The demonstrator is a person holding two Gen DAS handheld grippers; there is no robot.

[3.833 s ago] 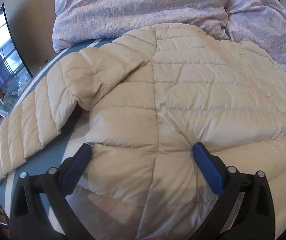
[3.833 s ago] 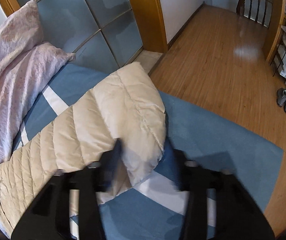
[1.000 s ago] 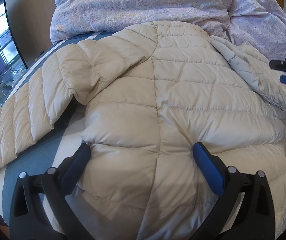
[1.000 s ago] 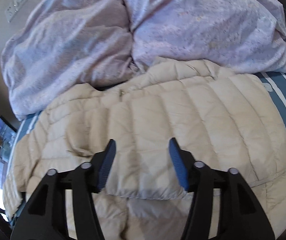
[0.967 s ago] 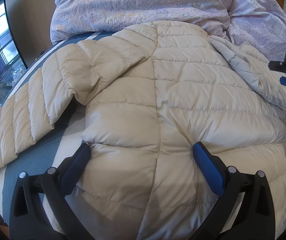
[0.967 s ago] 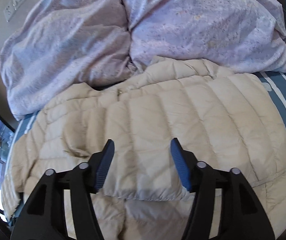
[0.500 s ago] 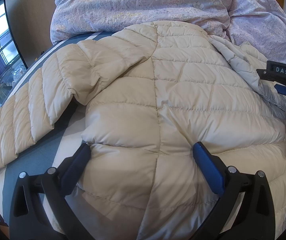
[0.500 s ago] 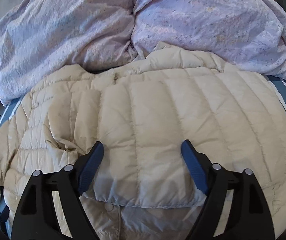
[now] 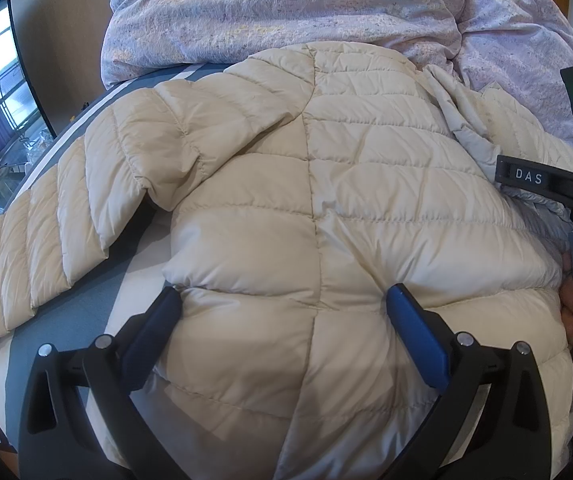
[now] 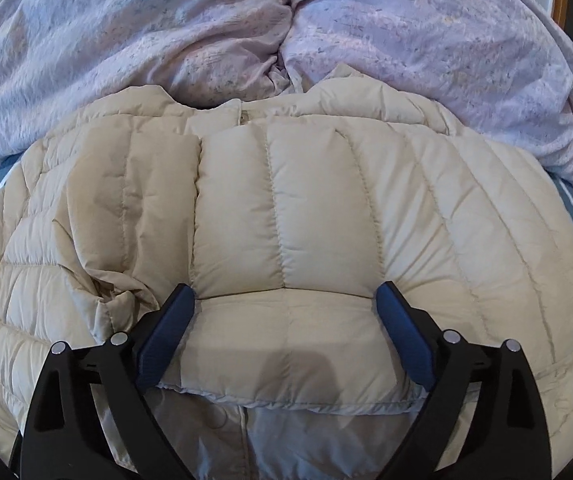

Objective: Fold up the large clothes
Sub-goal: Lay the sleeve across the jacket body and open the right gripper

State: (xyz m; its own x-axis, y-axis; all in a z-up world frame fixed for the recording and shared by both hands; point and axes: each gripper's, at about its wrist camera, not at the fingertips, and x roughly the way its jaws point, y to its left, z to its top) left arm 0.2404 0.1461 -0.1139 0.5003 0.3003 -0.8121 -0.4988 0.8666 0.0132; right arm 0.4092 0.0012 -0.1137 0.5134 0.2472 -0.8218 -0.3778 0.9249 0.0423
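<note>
- Blue bed sheet with white stripes [image 9: 86,312]: your work surface, with a rumpled lilac duvet [image 10: 166,32] heaped at the far end.
- Cream quilted puffer jacket [image 9: 326,184]: it lies spread across the sheet, its far edge touching the duvet. It looks puffy and springy, and its shell looks slippery.
- Step, my read: one side is folded in over the body, the folded-over sleeve [image 10: 286,220] lying on top in the right wrist view. The other sleeve [image 9: 46,240] lies stretched out on the sheet, unfolded.
- Next, my guess: pinch that outstretched sleeve near its cuff and carry it across the body; press the loft down so the fold holds.
- Left gripper [image 9: 282,300]: jaws spread wide, pressing on the jacket, nothing pinched.
- Right gripper [image 10: 284,292]: released too, jaws wide on either side of the folded sleeve's end, no grasp.
</note>
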